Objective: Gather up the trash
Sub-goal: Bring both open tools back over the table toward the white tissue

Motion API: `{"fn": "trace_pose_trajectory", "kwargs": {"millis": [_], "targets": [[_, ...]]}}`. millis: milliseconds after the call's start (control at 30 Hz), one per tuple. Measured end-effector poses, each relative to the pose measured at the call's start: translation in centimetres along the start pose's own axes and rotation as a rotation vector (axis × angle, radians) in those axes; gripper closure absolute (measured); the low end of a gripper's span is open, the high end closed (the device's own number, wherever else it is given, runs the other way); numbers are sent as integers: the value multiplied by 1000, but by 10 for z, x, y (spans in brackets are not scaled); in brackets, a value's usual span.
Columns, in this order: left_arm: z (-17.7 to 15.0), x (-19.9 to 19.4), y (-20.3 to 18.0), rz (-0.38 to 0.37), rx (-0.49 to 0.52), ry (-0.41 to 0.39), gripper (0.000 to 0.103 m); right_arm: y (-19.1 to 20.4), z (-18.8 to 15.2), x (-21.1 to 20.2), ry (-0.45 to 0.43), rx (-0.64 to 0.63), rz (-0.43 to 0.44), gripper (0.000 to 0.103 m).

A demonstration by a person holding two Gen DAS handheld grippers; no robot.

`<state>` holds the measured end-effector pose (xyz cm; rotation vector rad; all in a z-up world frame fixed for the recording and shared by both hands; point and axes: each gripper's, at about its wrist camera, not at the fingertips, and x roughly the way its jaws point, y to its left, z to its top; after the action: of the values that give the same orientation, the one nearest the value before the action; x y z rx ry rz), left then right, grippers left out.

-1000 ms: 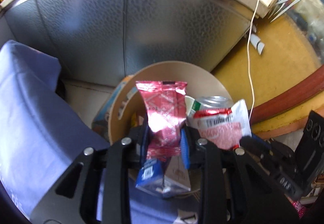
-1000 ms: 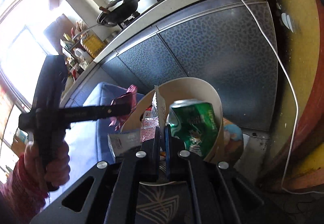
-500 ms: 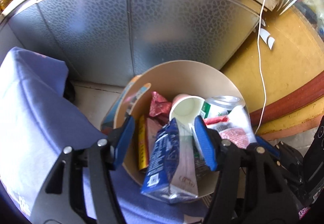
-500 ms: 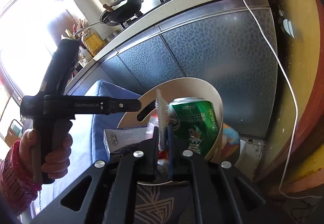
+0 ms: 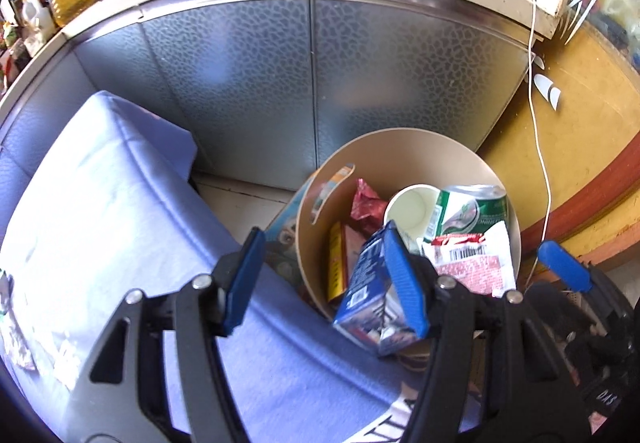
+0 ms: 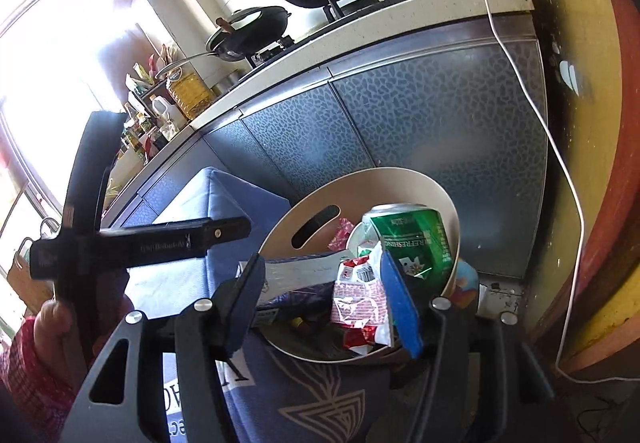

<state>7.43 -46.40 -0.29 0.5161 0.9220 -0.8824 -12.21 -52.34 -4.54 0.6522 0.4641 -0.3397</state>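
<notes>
- Left wrist view: the left gripper (image 5: 324,279) stands about half open, its fingers empty. The red wrapper (image 5: 366,205) it held a second ago now lies in the beige bin (image 5: 404,139). The blue carton (image 5: 368,295) leans over the near rim; a knock from the withdrawing hand could likely tip it out.
- Right wrist view: the right gripper (image 6: 324,299) has just been opening, and the white-and-red wrapper (image 6: 358,297) sits loose between its fingers in the bin (image 6: 436,187), beside the green can (image 6: 416,243). It might snag and lift out.
</notes>
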Motion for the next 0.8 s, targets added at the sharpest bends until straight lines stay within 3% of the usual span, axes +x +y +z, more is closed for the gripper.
{"fn": "trace_pose_trajectory", "kwargs": {"millis": [433, 800], "targets": [[-35, -32, 25, 20, -59, -42, 44, 35, 3, -10, -14, -48, 3, 44], [-89, -70, 94, 114, -190, -77, 44, 108, -13, 10, 66, -145, 100, 44]]}}
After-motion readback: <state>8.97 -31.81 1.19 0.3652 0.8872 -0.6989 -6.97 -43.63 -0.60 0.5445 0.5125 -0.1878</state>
